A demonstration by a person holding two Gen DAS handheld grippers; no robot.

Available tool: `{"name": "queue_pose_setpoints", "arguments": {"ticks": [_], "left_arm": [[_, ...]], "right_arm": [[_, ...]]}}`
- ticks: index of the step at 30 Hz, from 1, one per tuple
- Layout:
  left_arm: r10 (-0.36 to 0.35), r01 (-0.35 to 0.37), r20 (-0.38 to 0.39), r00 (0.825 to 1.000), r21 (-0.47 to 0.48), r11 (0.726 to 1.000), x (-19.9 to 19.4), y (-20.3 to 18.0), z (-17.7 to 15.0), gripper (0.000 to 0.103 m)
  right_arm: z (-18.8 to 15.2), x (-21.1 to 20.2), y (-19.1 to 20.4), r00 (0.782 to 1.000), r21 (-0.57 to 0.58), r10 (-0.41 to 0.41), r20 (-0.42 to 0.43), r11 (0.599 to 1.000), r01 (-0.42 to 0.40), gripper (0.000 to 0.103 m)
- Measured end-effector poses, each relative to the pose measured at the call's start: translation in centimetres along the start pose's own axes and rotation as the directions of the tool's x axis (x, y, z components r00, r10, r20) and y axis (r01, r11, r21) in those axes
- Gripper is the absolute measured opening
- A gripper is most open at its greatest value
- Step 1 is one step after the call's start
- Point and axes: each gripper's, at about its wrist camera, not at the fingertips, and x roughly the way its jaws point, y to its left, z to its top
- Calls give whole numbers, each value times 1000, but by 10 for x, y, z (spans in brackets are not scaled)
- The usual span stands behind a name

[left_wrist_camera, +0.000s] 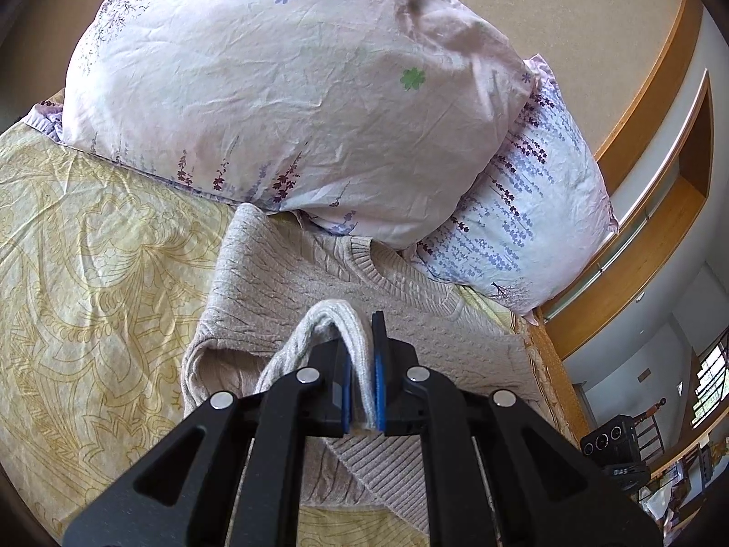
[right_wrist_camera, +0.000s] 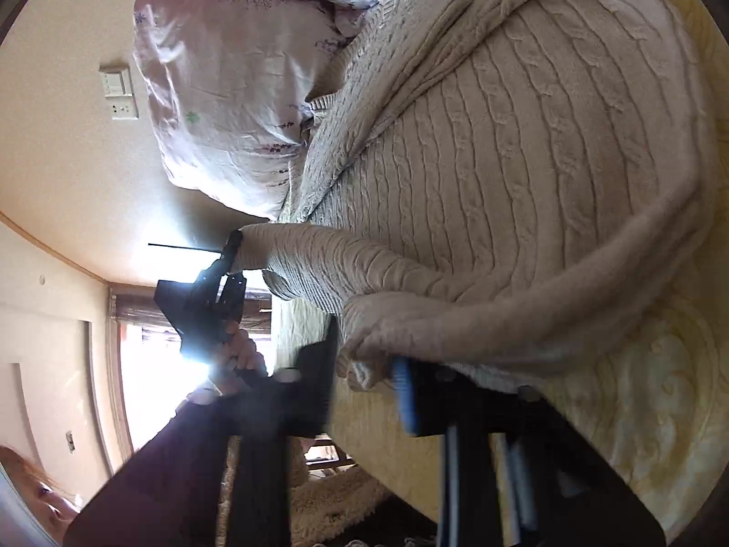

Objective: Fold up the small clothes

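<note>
The beige cable-knit sweater point(left_wrist_camera: 291, 273) lies on the bed's yellow patterned cover point(left_wrist_camera: 91, 273), its collar touching the two floral pillows point(left_wrist_camera: 282, 86); bare cover lies open on one side. The left tongs point(left_wrist_camera: 362, 374) pinch a folded cuff; the right tongs point(right_wrist_camera: 364, 374), blurred, grip a bunched sweater edge near the bed's side.

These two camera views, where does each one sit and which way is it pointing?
Left wrist: sits on the left gripper, looking along its fingers, shut on the beige cable-knit sweater, toward the floral pillows.
Right wrist: sits on the right gripper, rolled sideways, facing the sweater; the person's hand and face show.
Shared: sweater, pillows, yellow patterned bedsheet.
</note>
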Motion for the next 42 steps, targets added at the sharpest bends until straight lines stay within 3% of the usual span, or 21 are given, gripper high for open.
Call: {"name": "queue_pose_setpoints", "arguments": {"ticks": [4,7,10,13,17,21,23,27,31,34,38,42], "left_arm": [[2,-2,4,1000,-6,1000,-3,4,1,7],[0,0,19,1000,-11,1000,-4,5,3,7],[-5,5,34,999,-21,1000,-4,6,6,7],[-8,10,51,999,-36,999,-3,8,10,7],[-13,18,77,997,-61,998,-2,9,17,7],[-17,26,115,993,-79,997,-4,10,25,7],[-19,32,133,991,-95,995,-3,11,31,7],[-22,43,155,988,-134,990,8,15,42,7],[-8,34,149,989,-168,985,27,21,49,7],[12,16,127,992,-212,977,48,31,51,7],[36,-13,79,996,-275,961,78,44,49,7],[51,-31,56,997,-304,952,97,48,48,7]], "right_arm": [[4,-25,23,986,-150,5,166,988,21,8],[6,-56,46,943,-267,-1,332,959,95,8],[4,-77,71,875,-355,-53,480,901,249,7],[5,-84,91,796,-409,-102,597,815,411,7],[14,-79,106,717,-432,-117,688,727,533,7],[13,-60,121,608,-434,-123,785,591,680,7],[17,-53,125,574,-424,-116,811,560,712,7],[35,-45,128,544,-392,-112,831,576,717,7],[59,-37,121,534,-351,-148,832,605,715,7],[89,-30,103,560,-299,-213,801,668,681,7],[129,-20,63,624,-188,-315,715,774,605,7],[149,-14,38,654,-106,-352,670,826,554,7]]}}
